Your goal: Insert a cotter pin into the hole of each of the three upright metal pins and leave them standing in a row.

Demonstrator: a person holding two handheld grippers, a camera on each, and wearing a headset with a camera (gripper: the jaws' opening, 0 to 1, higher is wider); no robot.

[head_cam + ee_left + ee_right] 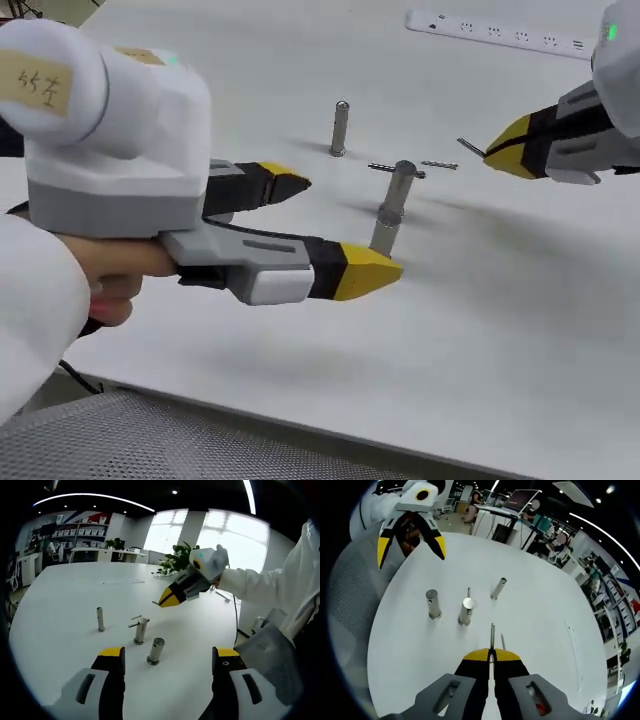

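Steel middle pin [396,192] looks cottered | my right gripper [488,157] clenched on next cotter pin [470,148] | left gripper [352,225] released | two to go

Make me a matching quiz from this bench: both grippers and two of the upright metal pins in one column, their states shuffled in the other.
Column one:
1. left gripper
2. right gripper
3. middle metal pin
4. metal pin nearest the left gripper

Column two:
A. shut on a cotter pin
B. crossed by an inserted cotter pin
C. open
D. nothing through it

Pairs: 1-C, 2-A, 3-B, 4-D.
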